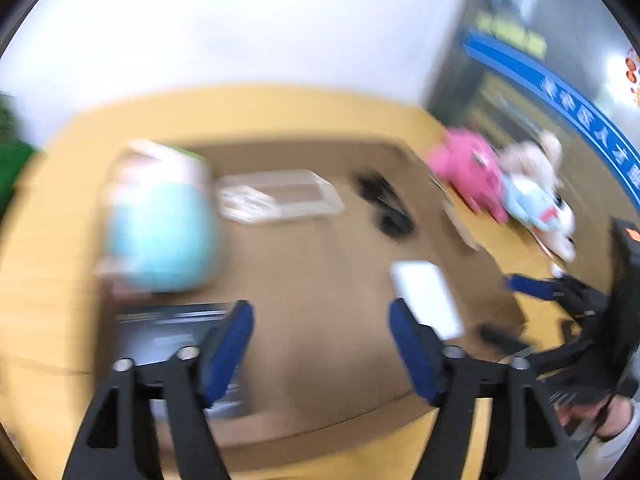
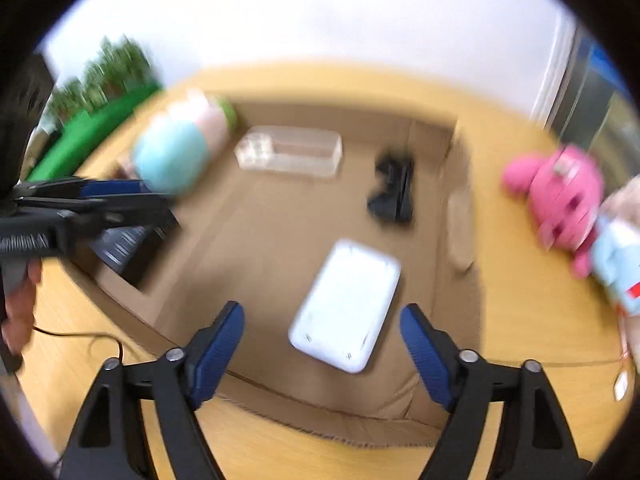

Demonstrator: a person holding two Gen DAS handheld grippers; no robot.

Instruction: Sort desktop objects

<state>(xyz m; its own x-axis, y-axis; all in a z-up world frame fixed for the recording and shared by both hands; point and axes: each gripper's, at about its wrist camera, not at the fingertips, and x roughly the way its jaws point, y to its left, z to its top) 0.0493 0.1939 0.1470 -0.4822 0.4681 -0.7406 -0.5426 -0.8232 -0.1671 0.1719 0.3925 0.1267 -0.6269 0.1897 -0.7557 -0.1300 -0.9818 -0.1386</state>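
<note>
Cardboard filled the middle of both views: a shallow open box (image 2: 280, 248) lying on the yellow tabletop (image 2: 520, 320), and we hovered over it with both grippers. Our left gripper (image 1: 322, 344) had its fingers spread wide and empty above the box floor; our right gripper (image 2: 322, 344) was just as wide open, nothing between its blue pads, with the white flat device (image 2: 346, 306) lying in the box right ahead of it. Everything was smeared by motion, so fine detail escaped us.

Already inside the box we could make out a clear plastic tray (image 2: 290, 152), a black gadget (image 2: 394, 192), a pale blue and pink plush thing (image 2: 176, 152) at the far left corner, and a dark box (image 1: 168, 332) under our left fingers. Out on the tabletop to the right, well apart from the box wall, a pink plush toy (image 2: 560, 200) and a light blue and cream one (image 1: 532, 200) lay touching each other.

By our reckoning the sorting was well along, with those two toys left to bring in.
</note>
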